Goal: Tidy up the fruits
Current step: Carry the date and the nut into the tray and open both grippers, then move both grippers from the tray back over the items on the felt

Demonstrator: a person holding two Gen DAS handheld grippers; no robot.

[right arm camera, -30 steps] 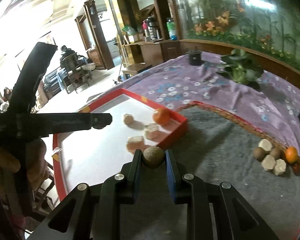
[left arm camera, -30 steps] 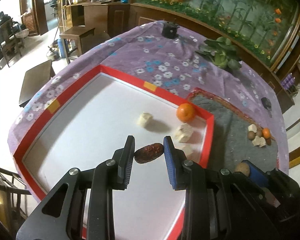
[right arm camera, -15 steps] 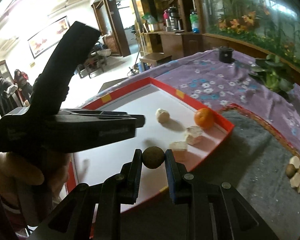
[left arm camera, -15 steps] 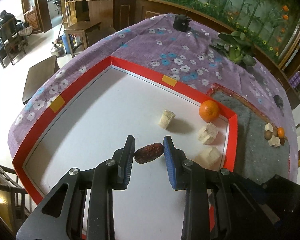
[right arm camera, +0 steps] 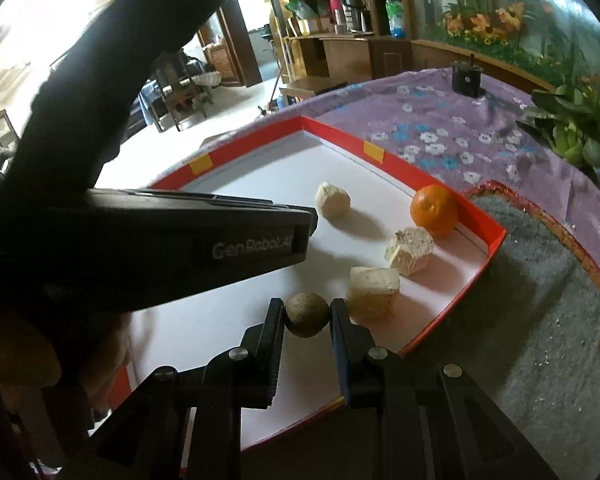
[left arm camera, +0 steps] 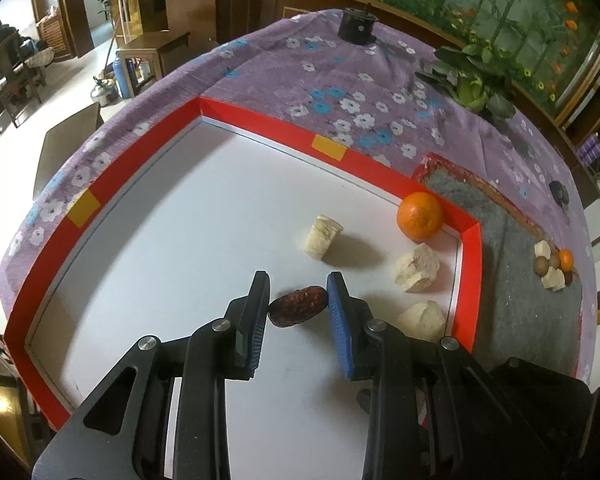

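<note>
Pinching a wrinkled dark-red date (left arm camera: 298, 305) over the smooth white, red-rimmed tray (left arm camera: 260, 118), the left gripper (left arm camera: 298, 300) matched the right gripper (right arm camera: 307, 314), clamped on a round, rough brown fruit (right arm camera: 307, 314) near chalky pale chunks (right arm camera: 374, 290).

The left gripper's body (right arm camera: 148, 248) hides much of the tray (right arm camera: 496, 240), its fingertips unseen
</note>
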